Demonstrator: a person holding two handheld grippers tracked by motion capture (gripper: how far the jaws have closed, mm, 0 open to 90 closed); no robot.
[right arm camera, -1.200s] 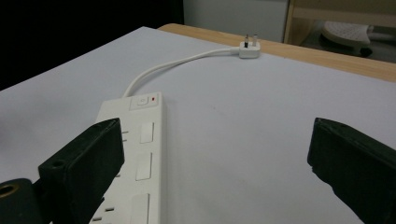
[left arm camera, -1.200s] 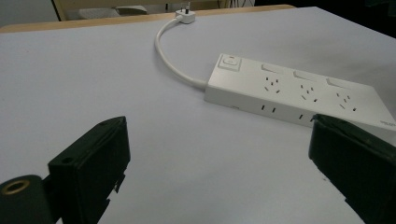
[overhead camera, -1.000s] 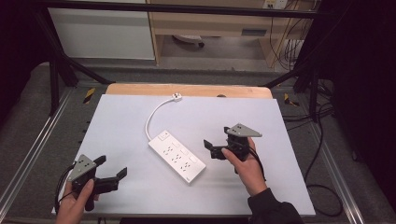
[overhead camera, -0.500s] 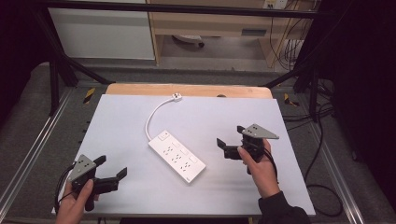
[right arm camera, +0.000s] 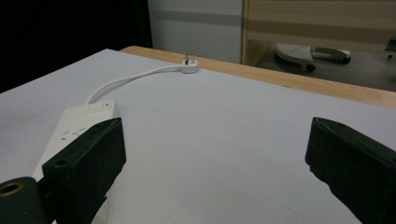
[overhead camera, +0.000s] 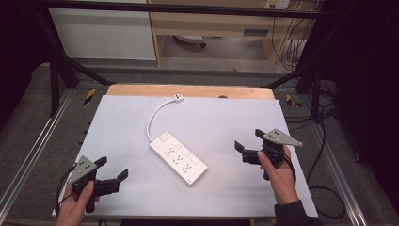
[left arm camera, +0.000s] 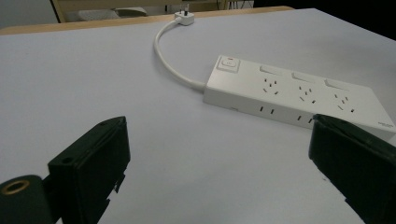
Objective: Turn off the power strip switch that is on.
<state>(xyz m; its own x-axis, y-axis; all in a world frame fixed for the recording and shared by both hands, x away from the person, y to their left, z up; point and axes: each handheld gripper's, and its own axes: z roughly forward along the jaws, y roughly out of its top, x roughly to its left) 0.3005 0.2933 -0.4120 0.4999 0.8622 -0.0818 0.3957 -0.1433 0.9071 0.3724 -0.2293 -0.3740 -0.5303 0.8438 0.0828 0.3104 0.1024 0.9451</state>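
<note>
A white power strip [overhead camera: 179, 157] lies diagonally in the middle of the white table [overhead camera: 221, 117]. Its white cable [overhead camera: 153, 117] curves back to a plug [overhead camera: 177, 98] near the far edge. My left gripper [overhead camera: 115, 178] rests open at the front left, well short of the strip, with nothing between its jaws. In the left gripper view the power strip [left arm camera: 294, 95] and its plug [left arm camera: 185, 16] lie ahead. My right gripper [overhead camera: 247, 147] hovers open to the right of the strip, empty. The right gripper view has the power strip [right arm camera: 77, 126] at its left and the plug [right arm camera: 190, 66] farther off.
A wooden strip [overhead camera: 188, 90] borders the table's far edge. Metal rails [overhead camera: 37, 146] run along both sides. Black cables [overhead camera: 324, 188] hang off the right side. Beyond the table stands a wooden shelf unit [overhead camera: 226, 21].
My right gripper has drawn back to the right and toward the person, away from the power strip. The left gripper and the strip have stayed put.
</note>
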